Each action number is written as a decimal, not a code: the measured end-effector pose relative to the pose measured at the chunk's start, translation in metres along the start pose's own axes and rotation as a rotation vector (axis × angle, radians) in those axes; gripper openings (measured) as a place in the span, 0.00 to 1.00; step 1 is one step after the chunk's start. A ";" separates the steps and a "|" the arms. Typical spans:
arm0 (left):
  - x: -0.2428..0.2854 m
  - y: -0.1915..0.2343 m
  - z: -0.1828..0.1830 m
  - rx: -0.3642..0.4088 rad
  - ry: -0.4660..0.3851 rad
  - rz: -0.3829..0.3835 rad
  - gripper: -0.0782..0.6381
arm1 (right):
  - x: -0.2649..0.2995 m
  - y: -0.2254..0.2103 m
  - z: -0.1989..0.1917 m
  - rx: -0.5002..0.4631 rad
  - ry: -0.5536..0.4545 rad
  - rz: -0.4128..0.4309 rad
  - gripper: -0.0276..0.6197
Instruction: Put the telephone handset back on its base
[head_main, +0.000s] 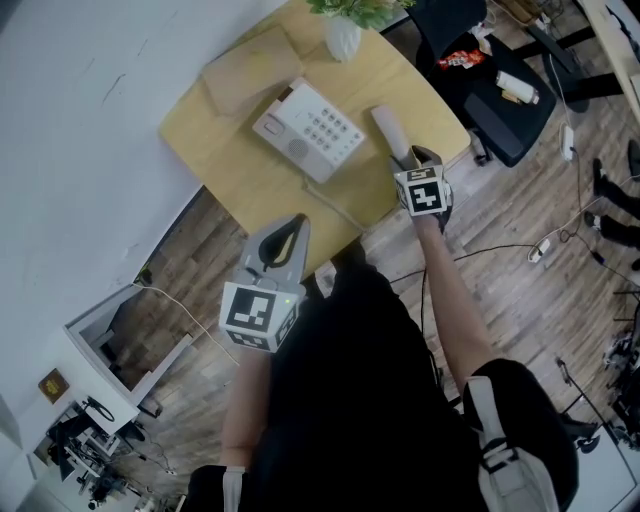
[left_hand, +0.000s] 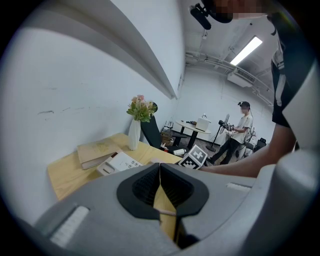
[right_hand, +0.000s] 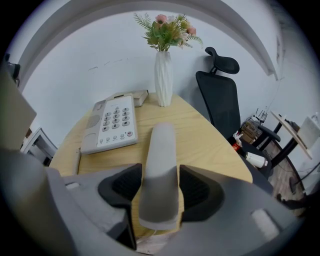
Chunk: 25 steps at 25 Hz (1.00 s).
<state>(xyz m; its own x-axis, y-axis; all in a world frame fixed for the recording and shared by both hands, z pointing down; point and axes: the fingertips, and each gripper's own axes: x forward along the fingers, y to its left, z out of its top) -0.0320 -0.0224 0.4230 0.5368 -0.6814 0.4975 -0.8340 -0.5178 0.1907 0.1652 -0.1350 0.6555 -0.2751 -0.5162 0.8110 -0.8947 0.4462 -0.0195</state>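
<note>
Smooth, pale-grey handset (right_hand: 160, 165) sits clamped in right hand-held gripper (right_hand: 159, 189).

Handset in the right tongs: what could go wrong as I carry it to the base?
1. The right tongs grip the handset near one end, so its long free end may tip or twist in the grip.
2. The cord trails from the base toward the near edge of the table; a pull on it may drag the base.
3. The vase stands close behind the base, and overshooting could knock it.
</note>
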 end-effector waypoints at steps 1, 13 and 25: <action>0.000 0.000 0.000 0.000 0.001 0.000 0.13 | 0.002 0.000 -0.001 -0.005 0.005 -0.001 0.41; 0.003 -0.001 0.002 0.000 -0.002 -0.006 0.13 | 0.006 0.001 -0.001 0.001 0.013 0.010 0.41; 0.005 -0.003 0.007 0.009 -0.012 -0.011 0.13 | 0.001 -0.003 -0.002 -0.003 0.009 0.018 0.40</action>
<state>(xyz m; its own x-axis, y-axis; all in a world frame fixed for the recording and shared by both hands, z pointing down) -0.0261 -0.0277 0.4185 0.5474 -0.6818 0.4852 -0.8269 -0.5300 0.1882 0.1678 -0.1356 0.6574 -0.2879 -0.5020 0.8156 -0.8886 0.4575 -0.0321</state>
